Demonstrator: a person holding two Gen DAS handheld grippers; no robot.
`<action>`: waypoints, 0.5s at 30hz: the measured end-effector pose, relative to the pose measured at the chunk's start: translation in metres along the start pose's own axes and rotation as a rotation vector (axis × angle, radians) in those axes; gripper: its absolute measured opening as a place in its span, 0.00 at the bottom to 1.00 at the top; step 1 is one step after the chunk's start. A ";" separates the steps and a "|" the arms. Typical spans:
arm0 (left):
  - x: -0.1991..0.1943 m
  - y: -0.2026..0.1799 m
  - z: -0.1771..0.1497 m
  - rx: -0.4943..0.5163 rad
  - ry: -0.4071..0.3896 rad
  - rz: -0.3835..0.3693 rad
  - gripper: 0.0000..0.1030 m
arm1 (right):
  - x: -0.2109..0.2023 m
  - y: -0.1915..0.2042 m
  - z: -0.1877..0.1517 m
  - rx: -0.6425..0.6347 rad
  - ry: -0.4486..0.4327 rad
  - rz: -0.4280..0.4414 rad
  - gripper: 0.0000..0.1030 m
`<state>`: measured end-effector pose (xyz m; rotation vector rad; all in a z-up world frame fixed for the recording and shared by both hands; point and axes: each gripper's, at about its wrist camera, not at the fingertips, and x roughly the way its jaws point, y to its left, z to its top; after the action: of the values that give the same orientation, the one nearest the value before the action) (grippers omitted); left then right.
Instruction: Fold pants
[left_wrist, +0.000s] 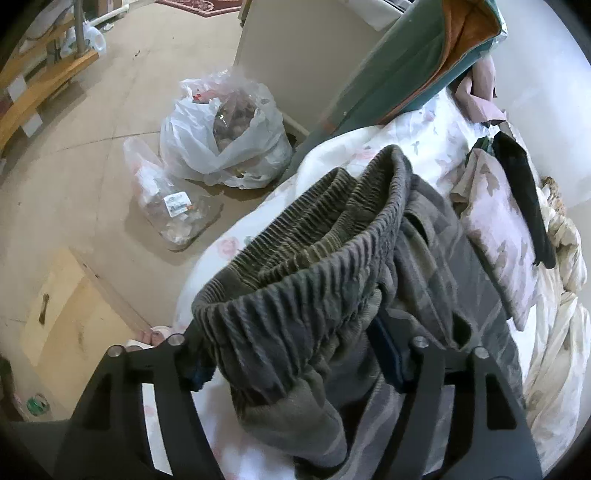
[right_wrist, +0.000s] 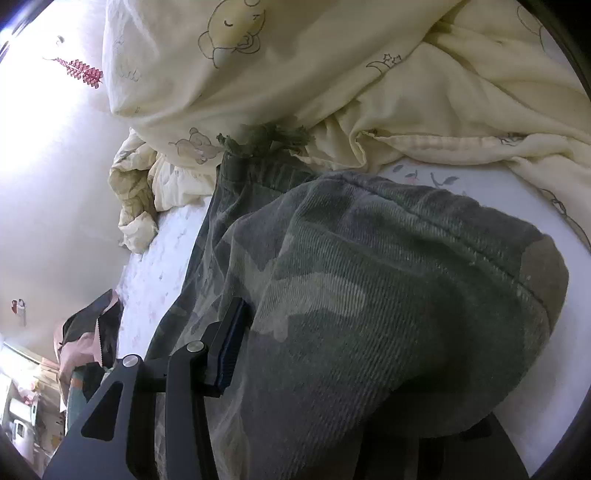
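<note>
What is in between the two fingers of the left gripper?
The camouflage pants: their bunched elastic waistband fills the gap between the left gripper's fingers, draping down over them. That shows in the left wrist view.

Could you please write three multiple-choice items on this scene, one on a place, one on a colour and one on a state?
1. Where do the plastic bags stand?
A. on the floor beside the bed
B. on the pillow
C. on the wooden shelf

2. What colours are the pants?
A. plain red
B. green-grey camouflage
C. white with bears

3. What is the left gripper doing?
A. hanging open, far from any cloth
B. holding a pillow
C. holding the pants at the elastic waistband

Answers:
1. A: the left wrist view shows them on the floor next to the floral sheet.
2. B: both views show camouflage patches; the right gripper is buried in that cloth.
3. C: the gathered waistband bunches between its jaws.
</note>
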<state>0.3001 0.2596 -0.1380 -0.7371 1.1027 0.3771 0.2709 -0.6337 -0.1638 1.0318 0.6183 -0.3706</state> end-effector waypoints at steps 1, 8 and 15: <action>-0.001 0.002 -0.001 0.007 -0.004 0.003 0.69 | 0.000 0.000 0.000 -0.001 -0.001 0.000 0.45; -0.018 0.002 -0.011 0.088 -0.047 0.038 0.69 | 0.000 0.001 -0.001 -0.011 -0.005 -0.008 0.45; -0.037 -0.037 -0.019 0.306 -0.189 -0.001 0.21 | -0.001 0.006 -0.005 -0.026 -0.003 -0.022 0.45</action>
<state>0.2948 0.2228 -0.0965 -0.4224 0.9535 0.2637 0.2720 -0.6265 -0.1606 1.0000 0.6312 -0.3825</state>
